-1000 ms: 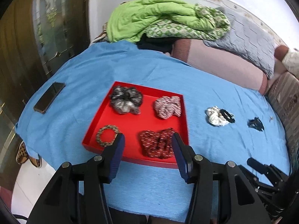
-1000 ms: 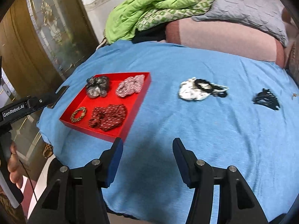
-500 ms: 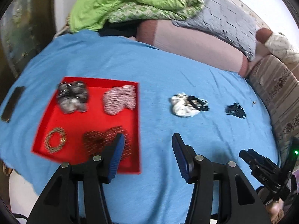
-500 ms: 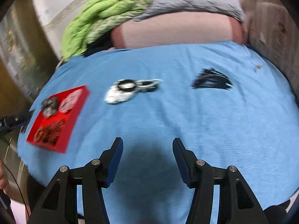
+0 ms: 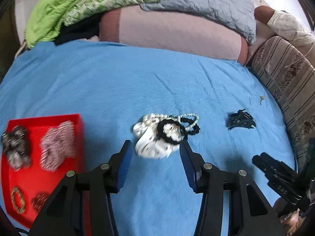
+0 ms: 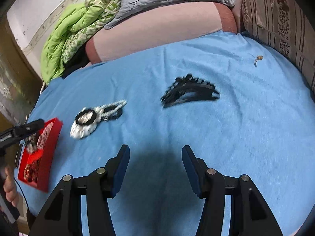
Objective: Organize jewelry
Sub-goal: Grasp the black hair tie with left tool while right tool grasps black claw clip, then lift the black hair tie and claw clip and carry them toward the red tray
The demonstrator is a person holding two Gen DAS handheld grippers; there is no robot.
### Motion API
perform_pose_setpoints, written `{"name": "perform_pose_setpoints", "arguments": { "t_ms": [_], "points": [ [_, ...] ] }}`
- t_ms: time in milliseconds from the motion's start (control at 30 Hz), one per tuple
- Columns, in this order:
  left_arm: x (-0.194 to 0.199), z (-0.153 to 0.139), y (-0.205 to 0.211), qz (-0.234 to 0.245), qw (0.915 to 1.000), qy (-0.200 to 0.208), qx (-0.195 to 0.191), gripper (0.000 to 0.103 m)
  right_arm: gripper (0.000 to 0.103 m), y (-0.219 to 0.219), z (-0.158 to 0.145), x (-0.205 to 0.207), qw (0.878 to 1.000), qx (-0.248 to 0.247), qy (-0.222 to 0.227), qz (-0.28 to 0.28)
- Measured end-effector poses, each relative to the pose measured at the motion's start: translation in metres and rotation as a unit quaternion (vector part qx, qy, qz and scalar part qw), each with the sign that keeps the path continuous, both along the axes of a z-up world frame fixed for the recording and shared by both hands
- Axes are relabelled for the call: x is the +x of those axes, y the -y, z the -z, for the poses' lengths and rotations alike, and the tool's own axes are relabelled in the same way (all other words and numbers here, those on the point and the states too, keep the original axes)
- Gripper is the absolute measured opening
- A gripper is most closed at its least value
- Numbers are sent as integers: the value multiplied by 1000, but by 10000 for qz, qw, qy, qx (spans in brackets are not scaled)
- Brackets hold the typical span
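the blue bedspread (image 5: 122, 82) fills both views, with a pink bolster (image 5: 177, 33) and a green quilt (image 5: 74, 5) along its far edge; the left wrist view alone shows the inside of the red tray (image 5: 78, 137) at the near left, holding a grey scrunchie (image 5: 15, 147), a pink scrunchie (image 5: 58, 145), a beaded ring (image 5: 18, 200) and a dark red scrunchie (image 5: 39, 201); the right wrist view sees that tray (image 6: 50, 153) only edge-on, partly behind the other tool; the white scrunchie (image 5: 151, 143) lies just beyond the left gripper (image 5: 155, 153), whose jaws stand wide apart and empty, a black hair tie (image 5: 171, 131) and a pearl bracelet (image 5: 190, 121) resting on its far right side; in the right wrist view this pile (image 6: 84, 125) runs from near left to far right; the black hair clip (image 6: 189, 92), blurred, lies well beyond the right gripper (image 6: 155, 161), also spread open and empty, its long axis running left to right; a tiny earring (image 6: 258, 59) sits far right, well apart.
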State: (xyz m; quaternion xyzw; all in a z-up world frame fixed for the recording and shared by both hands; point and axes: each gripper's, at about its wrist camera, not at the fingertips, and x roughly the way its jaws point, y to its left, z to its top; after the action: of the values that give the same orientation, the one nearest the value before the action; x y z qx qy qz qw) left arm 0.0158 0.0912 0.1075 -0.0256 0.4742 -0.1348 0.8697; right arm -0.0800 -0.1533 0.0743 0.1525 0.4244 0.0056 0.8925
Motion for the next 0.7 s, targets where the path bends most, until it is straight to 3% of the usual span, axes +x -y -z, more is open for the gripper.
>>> {"name": "perform_pose_setpoints", "arguments": {
  "t_ms": [200,367,500,633,700],
  "points": [
    [36,26,12,29,9994,-323,-144,42,59,23,0,35,9998,148,3,118],
    [47,39,16,101,9984,-479,-267,32,60,39,10,61,9959,837,-89,331],
    [51,46,21,157,9981,-530,-280,30,63,49,20,77,9889,1303,-162,702],
    [54,52,22,157,9975,-617,-317,11,64,57,27,86,9821,1590,-195,989],
    [54,52,21,133,9974,-597,-371,10,64,60,31,88,9790,1687,-205,1124]
  ]
}}
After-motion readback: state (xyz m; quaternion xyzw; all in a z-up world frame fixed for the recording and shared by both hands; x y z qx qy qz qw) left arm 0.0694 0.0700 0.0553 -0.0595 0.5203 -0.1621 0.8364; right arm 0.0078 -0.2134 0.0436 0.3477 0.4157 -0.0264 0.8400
